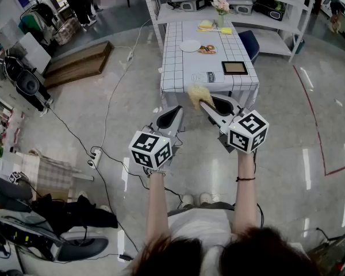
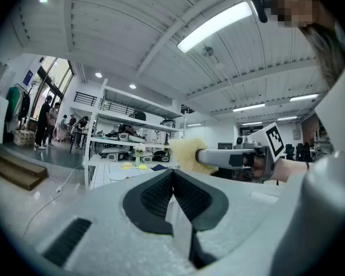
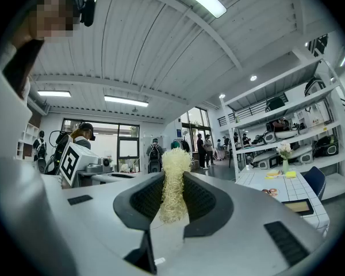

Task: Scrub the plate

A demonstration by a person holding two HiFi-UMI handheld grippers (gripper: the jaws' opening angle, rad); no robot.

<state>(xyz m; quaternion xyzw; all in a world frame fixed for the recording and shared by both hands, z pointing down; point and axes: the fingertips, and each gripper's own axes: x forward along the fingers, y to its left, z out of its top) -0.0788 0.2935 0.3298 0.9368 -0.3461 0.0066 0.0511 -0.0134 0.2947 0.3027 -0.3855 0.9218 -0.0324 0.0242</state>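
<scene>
The L claw (image 2: 173, 175) is pressed together w/ nothing between its pads and is held up in the air just beside the R claw (image 3: 173, 178). The R claw is pinched on a pale yellow fibrous scrubber (image 3: 174, 186), whose tuft sticks out past the tips. The white plate (image 1: 190, 46) lies on the grid-patterned counter (image 1: 178, 71) ahead, well apart from both claws, w/ a small dish of food (image 1: 207, 49) just beside it & a vase of flowers (image 1: 221, 7) at the far end.
</scene>
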